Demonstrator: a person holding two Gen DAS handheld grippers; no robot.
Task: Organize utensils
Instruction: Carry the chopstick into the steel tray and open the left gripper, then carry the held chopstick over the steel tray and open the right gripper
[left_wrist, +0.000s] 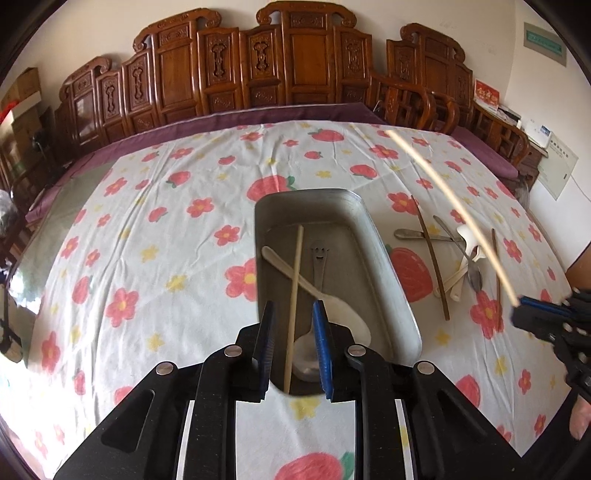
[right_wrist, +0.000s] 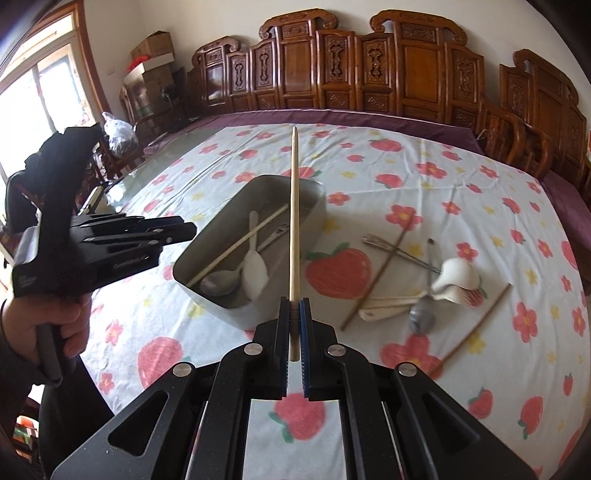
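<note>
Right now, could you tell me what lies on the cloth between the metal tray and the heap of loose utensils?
Only bare flowered tablecloth with a big printed strawberry lies between the grey metal tray and the loose utensil heap, clearest from the right wrist.

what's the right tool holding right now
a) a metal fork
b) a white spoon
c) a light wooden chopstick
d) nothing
c: the right tool has its blue pads clamped on a light wooden chopstick that sticks up above the metal tray; the white spoons and the metal cutlery lie in the tray or on the flowered cloth.
</note>
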